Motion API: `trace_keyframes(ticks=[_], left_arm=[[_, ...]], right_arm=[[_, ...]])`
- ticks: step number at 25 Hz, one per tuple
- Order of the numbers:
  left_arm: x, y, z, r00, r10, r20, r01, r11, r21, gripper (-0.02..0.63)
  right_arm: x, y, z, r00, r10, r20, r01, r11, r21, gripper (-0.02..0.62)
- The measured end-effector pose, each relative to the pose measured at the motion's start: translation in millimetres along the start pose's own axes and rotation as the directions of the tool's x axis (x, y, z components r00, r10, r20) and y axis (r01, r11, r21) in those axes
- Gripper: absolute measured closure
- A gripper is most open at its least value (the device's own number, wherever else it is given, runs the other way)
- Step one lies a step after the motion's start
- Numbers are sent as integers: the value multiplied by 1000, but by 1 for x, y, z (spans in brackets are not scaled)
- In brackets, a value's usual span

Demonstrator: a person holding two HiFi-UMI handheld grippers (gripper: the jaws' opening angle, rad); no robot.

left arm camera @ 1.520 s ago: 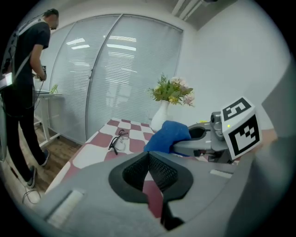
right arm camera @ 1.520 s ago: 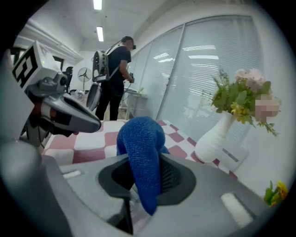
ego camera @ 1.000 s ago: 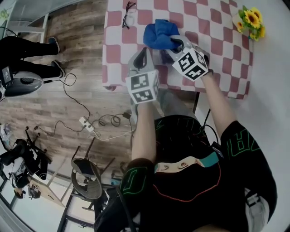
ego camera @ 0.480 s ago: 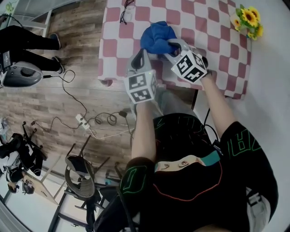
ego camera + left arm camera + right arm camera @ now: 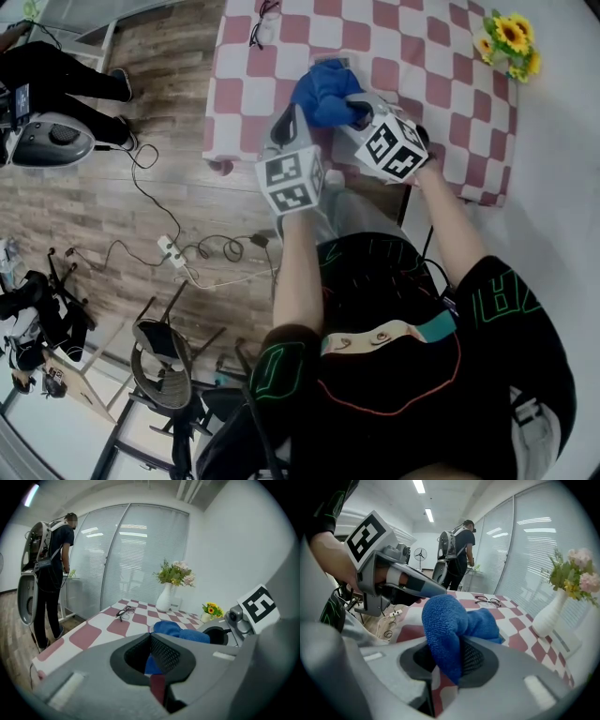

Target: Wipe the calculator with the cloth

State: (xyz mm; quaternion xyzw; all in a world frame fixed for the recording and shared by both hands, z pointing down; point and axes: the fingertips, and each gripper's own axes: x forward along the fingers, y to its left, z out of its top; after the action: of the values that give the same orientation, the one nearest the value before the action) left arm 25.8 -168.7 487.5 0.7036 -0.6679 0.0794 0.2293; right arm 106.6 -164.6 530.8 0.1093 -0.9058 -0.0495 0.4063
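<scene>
A bunched blue cloth (image 5: 323, 92) lies on the red-and-white checked table (image 5: 441, 56) near its front edge. My right gripper (image 5: 358, 101) is shut on the cloth (image 5: 449, 620), which bulges up between its jaws. Just left of it, my left gripper (image 5: 292, 120) is shut with nothing in it and its tips hover beside the cloth (image 5: 180, 631). A thin pale edge (image 5: 330, 62) shows at the cloth's far side; I cannot tell whether it is the calculator, which is otherwise hidden.
Black glasses (image 5: 265, 17) lie at the table's far left. A small pot of yellow flowers (image 5: 511, 39) stands at the far right, and a white vase (image 5: 165, 598) behind. A person with a backpack machine (image 5: 49, 569) stands left of the table. Cables (image 5: 202, 253) lie on the floor.
The right gripper has drawn the blue cloth a little toward the table's near edge. The left gripper has stayed beside it.
</scene>
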Motion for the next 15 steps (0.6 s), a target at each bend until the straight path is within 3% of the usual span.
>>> trace_keyframes(ticks=[6, 10, 13, 15], left_arm=[[-7, -2, 8, 1000, 6, 28, -7, 1000, 13, 595], [-9, 0, 18, 999, 16, 49, -17, 1000, 20, 595], [-11, -1, 36, 997, 13, 79, -16, 999, 31, 596], [-12, 0, 51, 994, 14, 104, -19, 999, 43, 596]], right_arm=[[-7, 22, -3, 994, 110, -4, -110, 994, 26, 494], [-13, 47, -2, 965, 263, 0, -263, 963, 63, 494], [-19, 51, 7, 937, 340, 79, -348, 927, 138, 494], [-26, 42, 21, 930, 332, 155, -358, 916, 182, 494]])
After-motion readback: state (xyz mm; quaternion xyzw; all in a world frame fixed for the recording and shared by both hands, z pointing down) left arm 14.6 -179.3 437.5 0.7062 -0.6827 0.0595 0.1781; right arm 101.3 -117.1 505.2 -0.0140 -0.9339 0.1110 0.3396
